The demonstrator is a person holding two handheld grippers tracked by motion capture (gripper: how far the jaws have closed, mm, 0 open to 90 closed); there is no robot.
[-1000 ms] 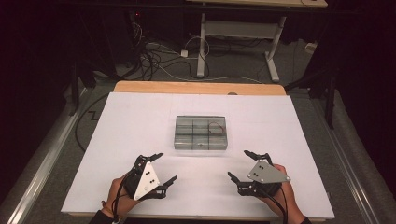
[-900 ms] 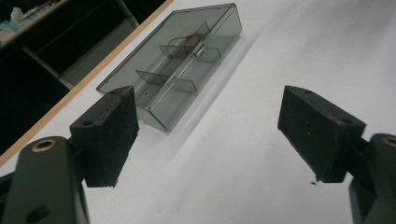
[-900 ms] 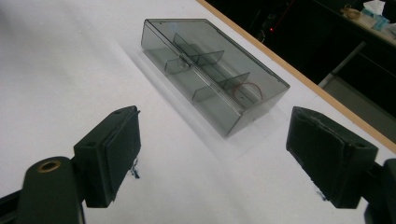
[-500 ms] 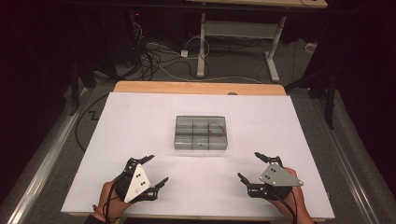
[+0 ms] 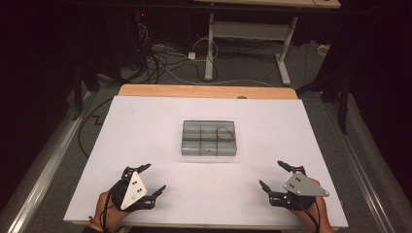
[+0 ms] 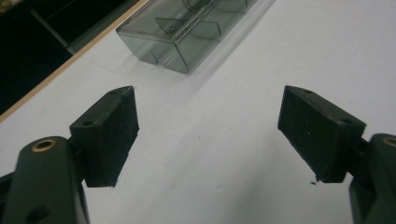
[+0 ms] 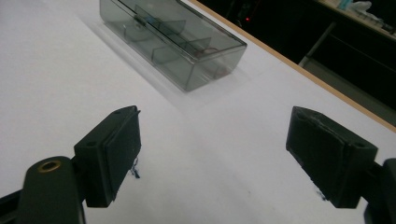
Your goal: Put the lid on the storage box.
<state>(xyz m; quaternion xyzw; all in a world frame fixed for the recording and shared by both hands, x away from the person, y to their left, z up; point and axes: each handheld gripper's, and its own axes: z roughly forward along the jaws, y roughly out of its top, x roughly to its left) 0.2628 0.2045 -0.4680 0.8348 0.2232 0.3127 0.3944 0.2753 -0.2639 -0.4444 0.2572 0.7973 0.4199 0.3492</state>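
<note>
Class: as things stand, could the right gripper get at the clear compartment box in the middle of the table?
Probably yes. The right gripper is open, and only bare white table lies between it and the compartment box.

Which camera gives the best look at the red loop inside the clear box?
The high view: it looks down into the clear box and shows the red loop whole in a far corner compartment. The right gripper view shows only a reddish trace through the wall; the left gripper view crops that end.

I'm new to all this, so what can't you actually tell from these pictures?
- Clear box, high view: the speck in a front compartment is too small to identify.
- Same box, left gripper view: its far end is cut off by the top edge.
- Left gripper, right gripper: the person's forearms are cut off by the bottom edge.
</note>
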